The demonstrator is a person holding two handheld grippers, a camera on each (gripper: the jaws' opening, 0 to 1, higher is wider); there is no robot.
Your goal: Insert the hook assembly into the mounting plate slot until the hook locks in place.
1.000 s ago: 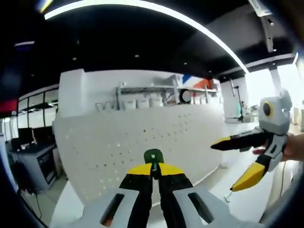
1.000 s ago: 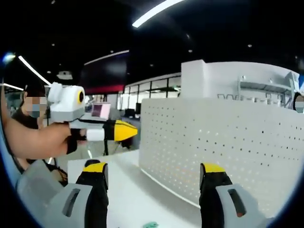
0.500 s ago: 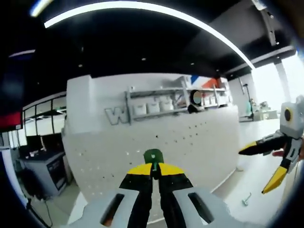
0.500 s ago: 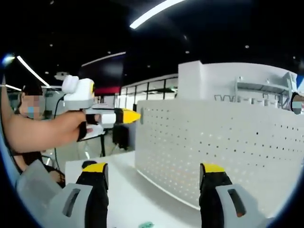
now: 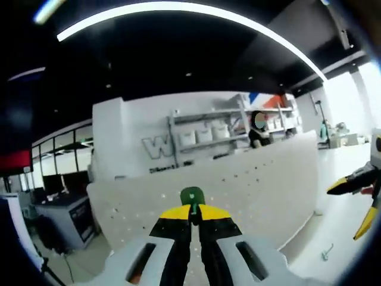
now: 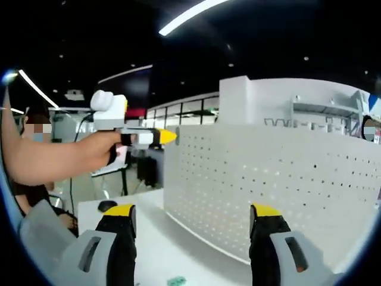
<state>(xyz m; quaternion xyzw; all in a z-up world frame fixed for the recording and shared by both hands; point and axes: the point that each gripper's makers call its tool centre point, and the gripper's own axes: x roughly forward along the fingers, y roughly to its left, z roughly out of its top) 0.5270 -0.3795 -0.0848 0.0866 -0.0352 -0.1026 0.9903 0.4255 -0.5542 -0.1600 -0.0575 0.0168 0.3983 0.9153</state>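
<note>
From the left gripper view I see my left hand-held gripper (image 5: 191, 221) with its yellow-tipped jaws pressed together on the green hook assembly (image 5: 191, 196), whose rounded top pokes up just above the jaw tips. Straight beyond the hook stands the white perforated mounting plate (image 5: 250, 190), upright on the white surface (image 5: 342, 238); I cannot tell whether the hook touches the plate. To the right of the plate, my right hand-held gripper (image 5: 363, 199) comes in with its two jaws spread, and a small metal piece (image 5: 327, 252) lies on the surface beside the plate's foot.

In the right gripper view the right hand-held gripper (image 6: 193, 223) has its jaws standing wide apart with nothing between them, aimed at the mounting plate (image 6: 280, 190). The left hand-held gripper (image 6: 168, 136) reaches in at the plate's upper left corner, held by a person's hand (image 6: 95, 152). A small green item (image 6: 176, 280) lies on the surface (image 6: 155, 244) in front of the plate.
</note>
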